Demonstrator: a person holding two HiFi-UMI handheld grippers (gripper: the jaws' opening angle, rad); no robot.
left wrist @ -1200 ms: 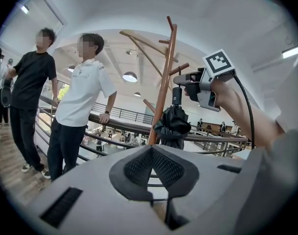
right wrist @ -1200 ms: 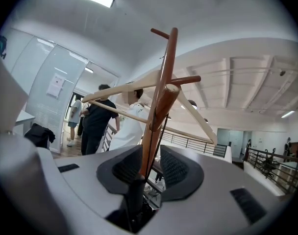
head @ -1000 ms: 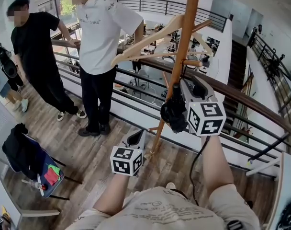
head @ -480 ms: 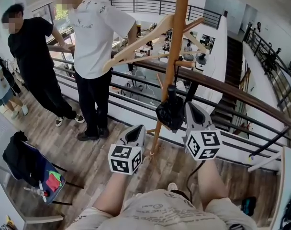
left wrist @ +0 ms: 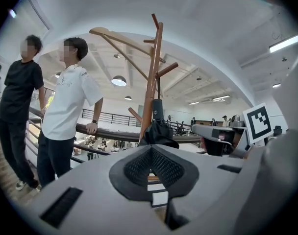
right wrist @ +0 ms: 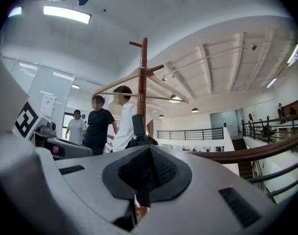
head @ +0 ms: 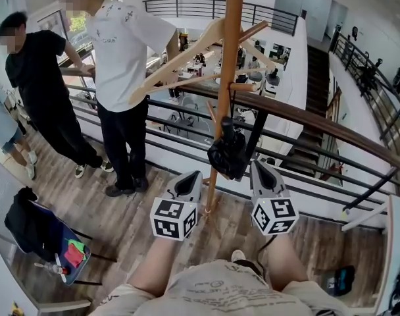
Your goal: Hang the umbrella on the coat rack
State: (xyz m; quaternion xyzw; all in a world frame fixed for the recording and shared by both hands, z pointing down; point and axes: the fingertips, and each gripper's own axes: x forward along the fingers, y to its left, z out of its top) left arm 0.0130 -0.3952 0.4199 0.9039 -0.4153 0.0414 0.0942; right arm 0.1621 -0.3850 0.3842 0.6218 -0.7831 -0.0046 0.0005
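A folded black umbrella (head: 227, 153) hangs against the wooden pole of the coat rack (head: 229, 58), about halfway down it. Neither gripper touches it. My right gripper (head: 259, 168) is just below and to the right of the umbrella, shut with nothing between its jaws. My left gripper (head: 189, 178) is lower left of the umbrella, beside the pole, also shut and empty. The left gripper view shows the umbrella (left wrist: 158, 131) and rack (left wrist: 151, 77) beyond the closed tips (left wrist: 151, 151). The right gripper view shows the umbrella (right wrist: 139, 137) on the pole (right wrist: 143, 77) above its tips (right wrist: 148, 152).
A wooden hanger (head: 180, 58) hangs on an upper peg of the rack. A dark railing (head: 305, 120) runs behind the rack over a drop. Two people (head: 121, 78) stand at the railing on the left. A chair with dark clothes (head: 35, 222) stands at lower left.
My right gripper has come down and back from the umbrella and its jaws have closed. The umbrella stays hanging on the rack. My left gripper has risen slightly.
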